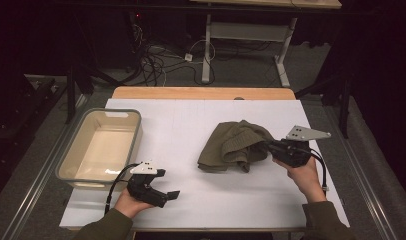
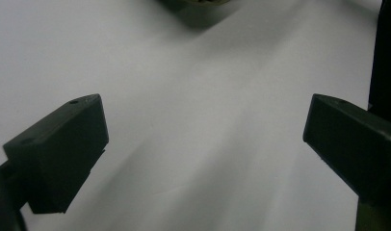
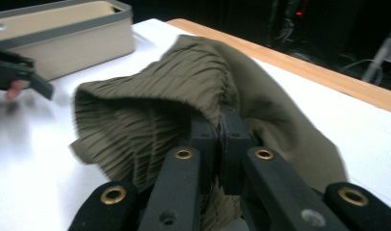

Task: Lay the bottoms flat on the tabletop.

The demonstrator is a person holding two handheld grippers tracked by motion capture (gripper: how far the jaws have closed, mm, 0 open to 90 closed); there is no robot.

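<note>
cloth (image 1: pixel 236 145): olive ribbed knit, bunched in a heap on the right half of the white table (image 1: pixel 191 130); one edge is pinched and lifted at its right side
handling: judged light, soft, limp; it will drape and drag, not hold shape; ribbing should give the pads decent friction, so slip risk looks low
right gripper (image 3: pixel 217 132): jaws nearly together, clamped on a fold of the cloth; fabric spills out around the pads; probably more than one layer in the pinch, hard to tell from the bunching
left gripper (image 2: pixel 203 130): jaws wide apart, nothing between them; hovers over bare table near the front edge, well apart from the cloth
where to grip: an outer hem or corner, not the middle of the heap; a second pinch on the free left edge would let it spread flat
bin (image 1: pixel 103 145): beige tub with grey rim, at the table's left, looks empty; just beside the left gripper, well apart from the cloth
obstacles: none on the table between cloth and bin; trailing cable (image 1: pixel 116 185) from the left gripper lies near the bin's front rim; could snag a dragged cloth
</note>
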